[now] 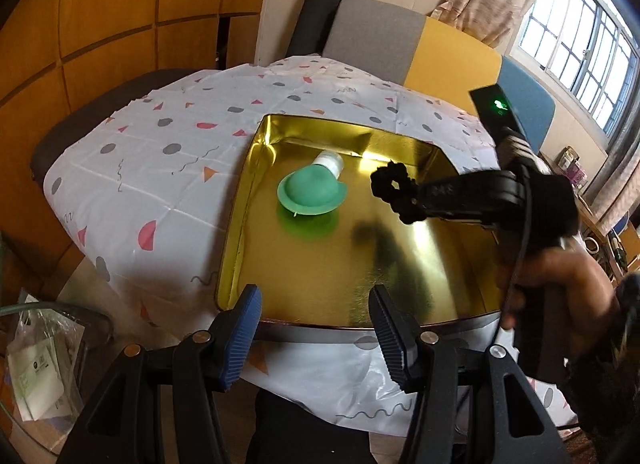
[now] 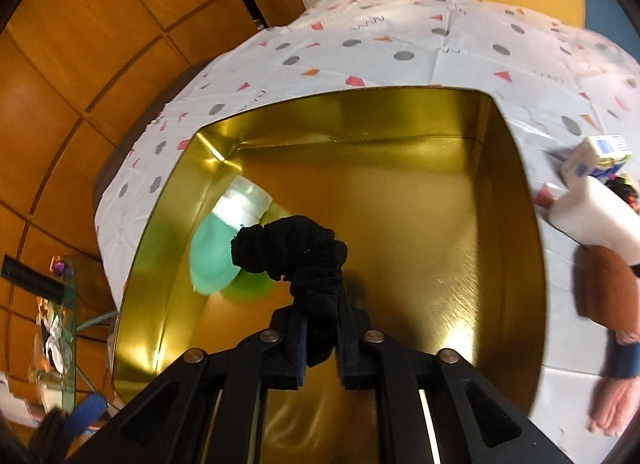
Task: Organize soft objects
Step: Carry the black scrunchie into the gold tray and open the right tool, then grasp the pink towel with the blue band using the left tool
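Black fabric scrunchie (image 2: 296, 252) clamped in my right gripper (image 2: 322, 340) above the gold metal tin (image 2: 516, 192).
At ten o'clock of the scrunchie, a green rubber dome with a white cap (image 1: 310, 188) lies on the tin floor. My left gripper (image 1: 316, 328) hangs spread and empty at the tin's six-o'clock rim, on the patterned white tablecloth (image 1: 160, 152).

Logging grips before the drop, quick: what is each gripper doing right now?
Left gripper: open, holding nothing.
Right gripper: closed on the black fabric scrunchie above the gold metal tin.
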`<state>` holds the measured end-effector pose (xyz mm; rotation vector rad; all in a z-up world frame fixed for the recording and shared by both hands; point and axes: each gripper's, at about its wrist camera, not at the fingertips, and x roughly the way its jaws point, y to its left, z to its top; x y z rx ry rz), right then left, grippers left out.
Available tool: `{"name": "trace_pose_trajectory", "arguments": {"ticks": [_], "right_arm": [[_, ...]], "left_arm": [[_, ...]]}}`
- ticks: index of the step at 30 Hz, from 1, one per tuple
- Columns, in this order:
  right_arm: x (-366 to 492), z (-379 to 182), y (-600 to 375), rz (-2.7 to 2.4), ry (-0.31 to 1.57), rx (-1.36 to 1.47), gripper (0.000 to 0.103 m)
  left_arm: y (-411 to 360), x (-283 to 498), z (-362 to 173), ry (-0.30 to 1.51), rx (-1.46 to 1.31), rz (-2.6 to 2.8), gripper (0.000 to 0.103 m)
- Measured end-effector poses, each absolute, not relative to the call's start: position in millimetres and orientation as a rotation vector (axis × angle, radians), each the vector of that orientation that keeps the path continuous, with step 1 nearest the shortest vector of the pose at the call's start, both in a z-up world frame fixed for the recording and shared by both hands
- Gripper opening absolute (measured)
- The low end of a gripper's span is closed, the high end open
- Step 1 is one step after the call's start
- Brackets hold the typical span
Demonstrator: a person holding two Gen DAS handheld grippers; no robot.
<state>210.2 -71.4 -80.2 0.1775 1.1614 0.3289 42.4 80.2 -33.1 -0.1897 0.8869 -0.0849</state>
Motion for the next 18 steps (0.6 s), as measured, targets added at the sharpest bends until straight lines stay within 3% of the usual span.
{"name": "trace_pose_trajectory", "arguments": {"ticks": [4,7,18], "right_arm": [[225.0,-86.1,-65.4,0.305,1.165,0.185,0.019],[226.2,-83.7,-66.9,0.297,1.149,0.200,0.047],[183.3,-40.3,-96.6,0.291,0.976,0.188,0.062]], "left_arm": [[85.0,45.0,-39.4,0.913,-0.211,-0.080,0.056],[87.2,45.5,-40.7,0.920,-0.213,-0.077,0.056],[71.8,44.8,-35.0,0.911,-0.182,-0.110,0.056]]}}
